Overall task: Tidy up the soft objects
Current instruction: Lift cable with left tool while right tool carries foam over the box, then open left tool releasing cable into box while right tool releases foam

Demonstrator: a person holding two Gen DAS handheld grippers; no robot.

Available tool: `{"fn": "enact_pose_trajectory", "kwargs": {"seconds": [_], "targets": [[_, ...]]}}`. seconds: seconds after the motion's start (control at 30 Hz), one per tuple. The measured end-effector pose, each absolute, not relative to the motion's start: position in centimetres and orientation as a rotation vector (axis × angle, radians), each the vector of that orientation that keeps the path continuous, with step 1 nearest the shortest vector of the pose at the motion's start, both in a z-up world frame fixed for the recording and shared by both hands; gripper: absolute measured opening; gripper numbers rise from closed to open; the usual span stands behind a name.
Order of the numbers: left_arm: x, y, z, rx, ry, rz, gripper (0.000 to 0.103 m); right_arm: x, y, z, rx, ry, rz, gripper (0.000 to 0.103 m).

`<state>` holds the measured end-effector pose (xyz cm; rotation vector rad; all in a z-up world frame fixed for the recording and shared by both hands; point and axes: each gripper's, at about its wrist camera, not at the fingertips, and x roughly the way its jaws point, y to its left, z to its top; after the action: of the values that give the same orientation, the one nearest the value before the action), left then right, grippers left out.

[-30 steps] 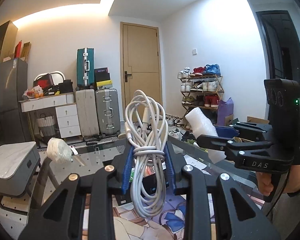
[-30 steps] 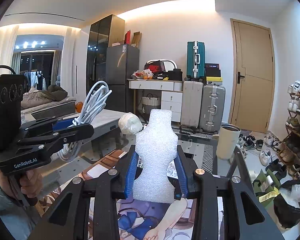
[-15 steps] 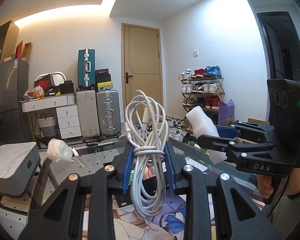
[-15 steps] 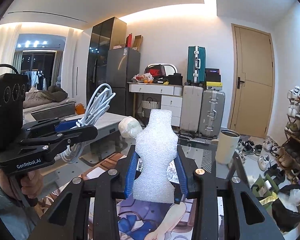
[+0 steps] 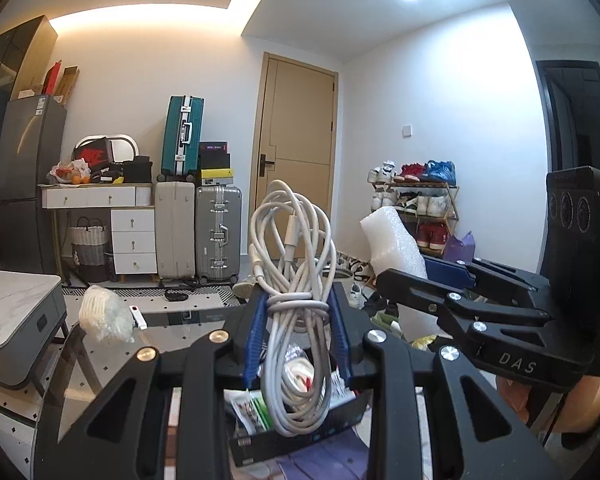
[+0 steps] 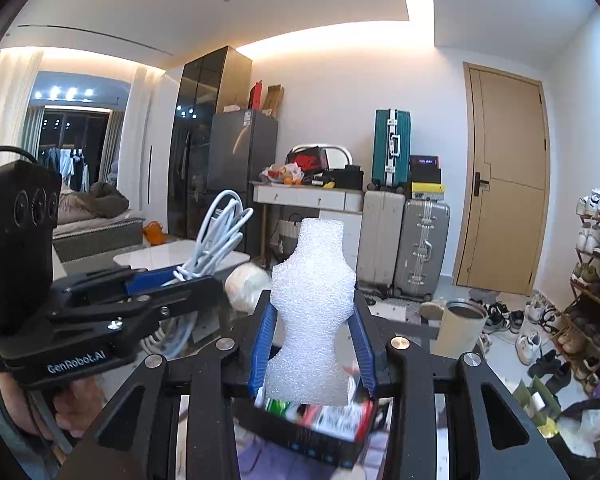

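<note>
My left gripper point(image 5: 296, 320) is shut on a coiled white cable point(image 5: 296, 280), held upright above the glass table point(image 5: 172, 320). In the right wrist view that cable point(image 6: 216, 236) sticks up from the left gripper point(image 6: 180, 280) at the left. A white foam piece point(image 6: 312, 320) is pinched at its waist by my right gripper point(image 6: 312, 344); the same foam piece point(image 5: 392, 244) shows in the left wrist view, at the right gripper point(image 5: 412, 280). Below both grippers lies a black box point(image 5: 300, 436) with several small items, also the black box point(image 6: 320, 432) under the foam.
A crumpled white wad point(image 5: 104, 316) lies on the glass table's far left part. A beige cup point(image 6: 458, 324) stands at the table's right edge. Suitcases point(image 5: 198, 224), a drawer unit point(image 5: 132, 240), a shoe rack point(image 5: 420, 208) and a door point(image 5: 292, 176) line the far walls.
Both grippers, still holding the cable and the foam, have moved forward and slightly up; the black box has now come into view under them.
</note>
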<state>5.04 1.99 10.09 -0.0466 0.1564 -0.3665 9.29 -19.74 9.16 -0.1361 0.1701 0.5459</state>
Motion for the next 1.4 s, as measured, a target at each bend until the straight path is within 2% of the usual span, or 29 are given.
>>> {"fn": "enact_pose_trajectory", "kwargs": {"seconds": [0.57, 0.8, 1.07, 1.4], "targets": [[10.7, 2.4, 9.5, -0.11, 0.219, -0.338, 0.029, 16.4, -17.1, 9.3, -0.112, 0.23, 0.504, 0.036], [15.0, 1.7, 6.6, -0.133, 0.492, -0.314, 0.029, 20.7, -16.7, 7.1, -0.103, 0.401, 0.48, 0.036], [17.4, 0.9, 3.0, -0.134, 0.69, -0.288, 0.029, 24.8, -17.0, 3.5, -0.032, 0.612, 0.495, 0.036], [18.6, 0.1, -0.2, -0.133, 0.813, -0.289, 0.028, 26.7, -15.4, -1.1, -0.038, 0.797, 0.507, 0.036]]}}
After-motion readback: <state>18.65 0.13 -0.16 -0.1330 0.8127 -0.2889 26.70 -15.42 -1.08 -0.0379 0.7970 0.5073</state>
